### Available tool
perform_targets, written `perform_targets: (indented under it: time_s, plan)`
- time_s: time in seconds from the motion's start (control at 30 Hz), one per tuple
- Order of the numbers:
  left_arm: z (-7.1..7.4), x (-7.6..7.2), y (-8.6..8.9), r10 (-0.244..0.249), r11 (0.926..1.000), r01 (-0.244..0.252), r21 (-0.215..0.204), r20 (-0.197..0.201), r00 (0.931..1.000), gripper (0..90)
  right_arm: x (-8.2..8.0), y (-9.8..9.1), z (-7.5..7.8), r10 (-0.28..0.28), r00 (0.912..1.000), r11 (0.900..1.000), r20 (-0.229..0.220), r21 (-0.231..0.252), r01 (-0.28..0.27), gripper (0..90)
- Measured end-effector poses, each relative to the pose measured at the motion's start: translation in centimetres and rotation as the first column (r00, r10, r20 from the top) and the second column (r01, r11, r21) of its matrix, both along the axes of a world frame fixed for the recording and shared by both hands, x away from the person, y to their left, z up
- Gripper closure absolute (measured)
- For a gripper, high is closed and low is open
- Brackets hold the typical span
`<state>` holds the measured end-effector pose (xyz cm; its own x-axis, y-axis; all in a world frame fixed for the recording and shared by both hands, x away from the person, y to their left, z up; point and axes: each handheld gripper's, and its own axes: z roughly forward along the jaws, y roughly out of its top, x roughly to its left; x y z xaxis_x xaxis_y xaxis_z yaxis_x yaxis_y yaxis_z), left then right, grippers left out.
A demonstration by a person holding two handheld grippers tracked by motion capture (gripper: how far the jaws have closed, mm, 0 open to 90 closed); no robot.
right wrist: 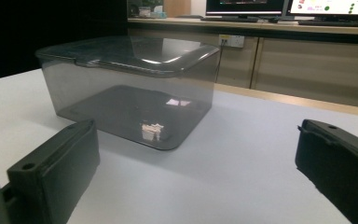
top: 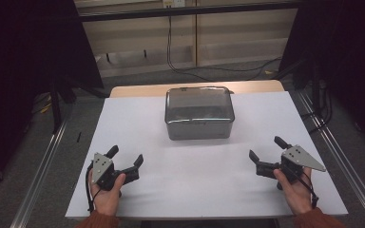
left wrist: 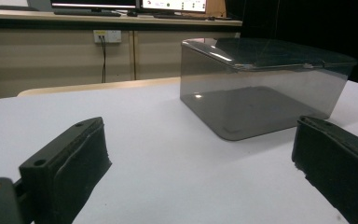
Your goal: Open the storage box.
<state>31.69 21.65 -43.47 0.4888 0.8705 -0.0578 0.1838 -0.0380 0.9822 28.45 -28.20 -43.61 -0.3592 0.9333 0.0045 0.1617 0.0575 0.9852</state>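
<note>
Flanking unlabelled smoky box [top: 198,113], both grippers agape.

- A lidded clear grey box [top: 198,113] sits on the white table [top: 147,128].
- Left gripper [top: 127,162], jaws apart, lies near the box's left-front side, well apart.
- Right gripper [top: 265,156], jaws apart, lies right-front of the box, well apart.

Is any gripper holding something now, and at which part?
No. The left gripper and right gripper are open, apart from the lidded box.
</note>
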Motion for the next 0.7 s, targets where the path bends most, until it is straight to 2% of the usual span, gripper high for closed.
perform_targets:
  time_s: [0.3,0.5,0.7]
  plan:
    - [0.0,0.0,0.0,-0.002,1.0,0.002,0.006,0.005,1.0,3.2,0.6,1.3,0.1,0.072,0.9974,0.9973,-0.001,0.013,-0.072,0.0]
    - [0.0,0.0,0.0,-0.008,0.9999,0.008,-0.007,-0.012,0.9999,3.2,1.3,2.4,0.2,0.092,0.9957,0.9957,0.0,0.008,-0.092,0.0]
    - [0.0,0.0,-0.1,-0.011,0.9999,0.011,-0.008,-0.011,0.9999,3.2,1.9,3.0,0.3,0.107,0.9942,0.9942,0.006,0.006,-0.107,0.0]
